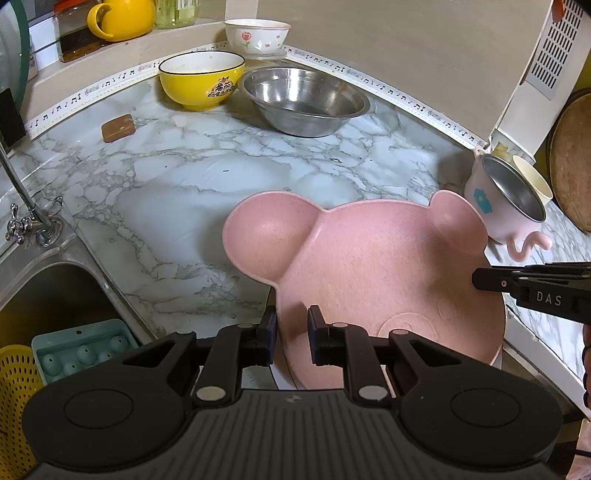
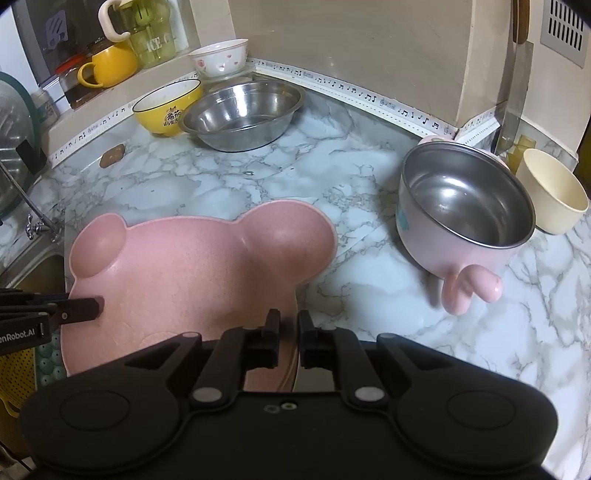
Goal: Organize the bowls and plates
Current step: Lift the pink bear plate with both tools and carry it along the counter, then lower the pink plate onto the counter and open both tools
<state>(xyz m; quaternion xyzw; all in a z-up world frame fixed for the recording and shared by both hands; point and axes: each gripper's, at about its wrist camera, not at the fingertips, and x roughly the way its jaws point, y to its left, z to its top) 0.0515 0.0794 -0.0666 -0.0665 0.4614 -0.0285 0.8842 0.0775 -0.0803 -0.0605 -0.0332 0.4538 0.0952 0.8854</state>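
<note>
A pink bear-shaped plate [image 1: 376,266] with two round ear wells is held above the marble counter [image 1: 192,177]; it also shows in the right wrist view [image 2: 192,266]. My left gripper [image 1: 291,325] is shut on the plate's left rim. My right gripper [image 2: 288,332] is shut on its right rim, and its fingers [image 1: 491,280] show from the side in the left wrist view. A yellow bowl [image 1: 201,79], a steel bowl [image 1: 304,99] and a white flowered bowl [image 1: 256,37] stand at the back. A pink steel-lined bowl [image 2: 465,210] and a cream cup [image 2: 552,192] sit to the right.
A sink [image 1: 40,295] with a tap [image 1: 26,221] lies at the left, with a teal tray [image 1: 81,350] and yellow strainer [image 1: 14,384] beside it. A yellow mug [image 1: 122,18] and jars stand on the back ledge. A wooden board [image 1: 572,162] leans at the right.
</note>
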